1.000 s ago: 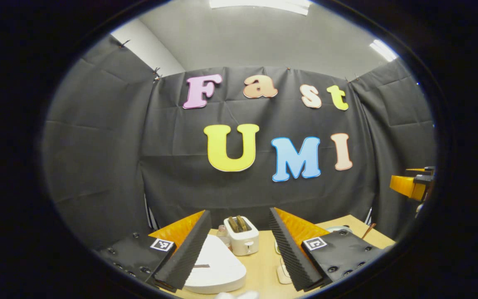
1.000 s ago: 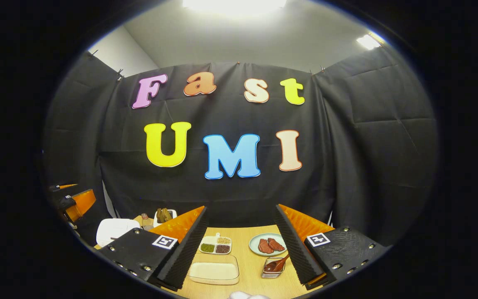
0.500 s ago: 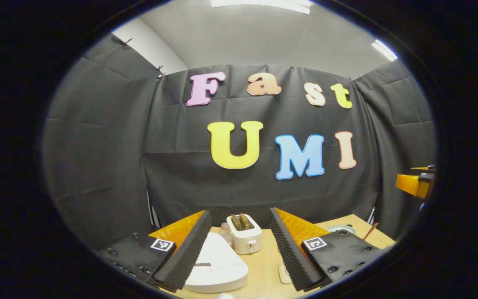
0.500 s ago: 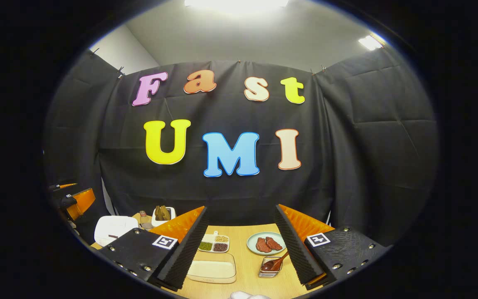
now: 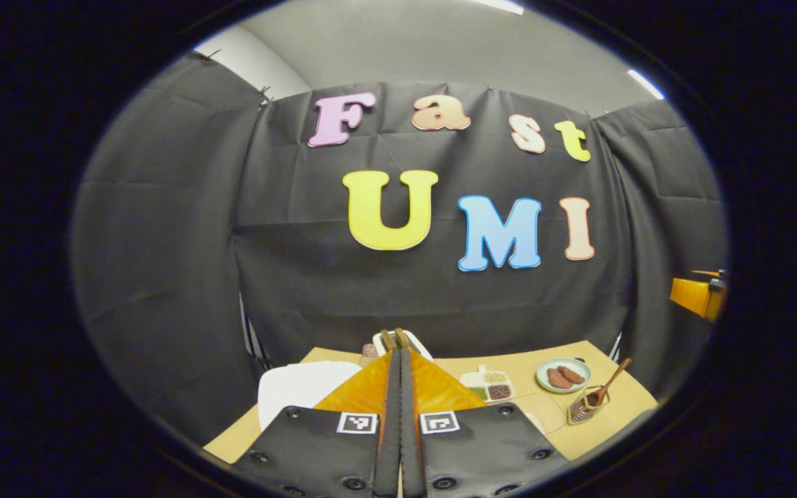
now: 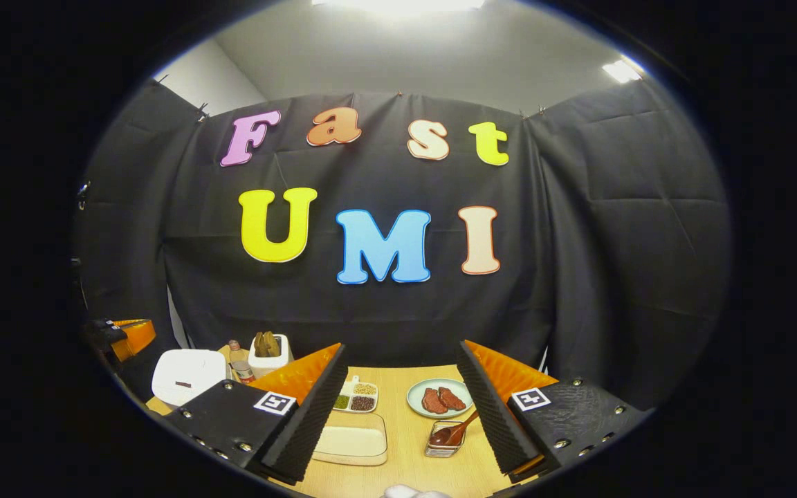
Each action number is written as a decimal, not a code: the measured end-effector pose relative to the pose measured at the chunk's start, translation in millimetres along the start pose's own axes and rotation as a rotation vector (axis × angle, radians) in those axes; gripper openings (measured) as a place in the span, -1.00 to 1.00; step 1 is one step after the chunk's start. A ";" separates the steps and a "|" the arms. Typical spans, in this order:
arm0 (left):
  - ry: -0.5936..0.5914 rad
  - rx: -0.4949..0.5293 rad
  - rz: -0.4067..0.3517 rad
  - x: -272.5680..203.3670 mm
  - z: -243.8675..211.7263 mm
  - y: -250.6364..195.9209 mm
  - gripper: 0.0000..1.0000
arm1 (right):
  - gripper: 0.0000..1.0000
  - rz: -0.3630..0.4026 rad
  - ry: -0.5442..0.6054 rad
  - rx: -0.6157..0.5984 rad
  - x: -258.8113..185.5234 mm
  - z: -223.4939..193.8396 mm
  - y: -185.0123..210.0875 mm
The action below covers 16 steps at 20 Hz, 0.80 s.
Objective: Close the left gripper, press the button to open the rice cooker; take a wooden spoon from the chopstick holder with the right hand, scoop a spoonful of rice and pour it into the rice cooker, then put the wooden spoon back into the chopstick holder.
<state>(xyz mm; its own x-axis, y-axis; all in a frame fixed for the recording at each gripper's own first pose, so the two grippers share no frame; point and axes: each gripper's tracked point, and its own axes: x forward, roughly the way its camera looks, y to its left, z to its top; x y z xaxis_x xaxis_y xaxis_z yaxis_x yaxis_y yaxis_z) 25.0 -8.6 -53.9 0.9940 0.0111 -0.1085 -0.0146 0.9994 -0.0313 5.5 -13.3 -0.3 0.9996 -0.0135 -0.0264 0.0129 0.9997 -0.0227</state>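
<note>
With its fingers pressed together, the left tool (image 5: 399, 387) hovers above the white rice cooker (image 6: 187, 375) at the table's (image 6: 412, 470) left, the right tool (image 6: 398, 401) gaping, so an off-centre press could miss the button.

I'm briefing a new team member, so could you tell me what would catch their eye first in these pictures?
First the left tongs, shut, low in the middle of the left gripper view, with the white rice cooker just to their left on the wooden table. In the right gripper view, the right tongs stand open, framing a plate of red meat and the wooden spoon in the chopstick holder.
</note>
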 end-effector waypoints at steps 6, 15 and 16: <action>0.104 -0.031 0.178 35.9 -55.1 61.7 -0.82 | 0.95 -0.031 0.043 -0.044 -0.2 -9.0 -17.9; 0.342 -0.082 0.323 80.8 -159.5 114.5 -0.82 | 0.94 -0.103 0.135 -0.072 -7.0 -34.7 -47.3; 0.362 -0.080 0.334 82.1 -170.5 115.5 -0.82 | 0.94 -0.106 0.141 -0.073 -9.2 -37.3 -47.3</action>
<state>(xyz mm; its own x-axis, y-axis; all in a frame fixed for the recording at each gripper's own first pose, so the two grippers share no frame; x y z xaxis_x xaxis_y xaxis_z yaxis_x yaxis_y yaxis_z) 86.5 102.1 -235.8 0.8329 0.3037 -0.4627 -0.3478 0.9375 -0.0108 -5.4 -61.4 -36.3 0.9790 -0.1272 -0.1592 0.1113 0.9882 -0.1050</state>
